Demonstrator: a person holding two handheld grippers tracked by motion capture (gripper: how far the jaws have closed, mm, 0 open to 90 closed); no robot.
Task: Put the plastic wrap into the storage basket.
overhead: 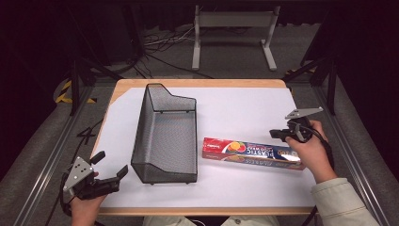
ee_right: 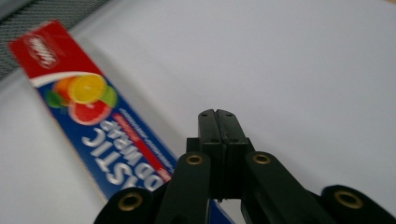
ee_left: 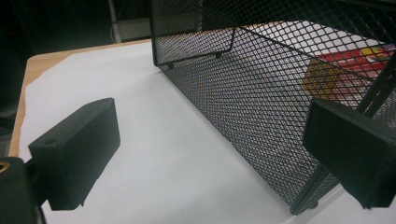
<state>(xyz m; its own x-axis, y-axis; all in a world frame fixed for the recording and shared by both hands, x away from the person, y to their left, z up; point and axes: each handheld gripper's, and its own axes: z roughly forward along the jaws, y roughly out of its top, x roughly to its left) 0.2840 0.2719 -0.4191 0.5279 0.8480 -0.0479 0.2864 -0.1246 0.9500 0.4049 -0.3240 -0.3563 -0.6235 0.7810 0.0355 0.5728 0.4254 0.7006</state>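
The left gripper (overhead: 109,165) hovers at the table's near-left corner, jaws spread wide and empty, aimed at the mesh basket (overhead: 165,136). The basket stands empty at centre. Just to its right the wrap box (overhead: 251,153) lies flat on the white sheet, not yet lifted. Over its far end the right gripper (overhead: 274,133) has its jaws pressed together on nothing. Likely, loading the box into the basket remains.

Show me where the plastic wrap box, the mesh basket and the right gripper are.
plastic wrap box (overhead: 249,153): high view, middle of its printed top face.
mesh basket (overhead: 141,127): high view, its left wall.
right gripper (ee_right: 217,116): right gripper view, tips of the closed jaws.
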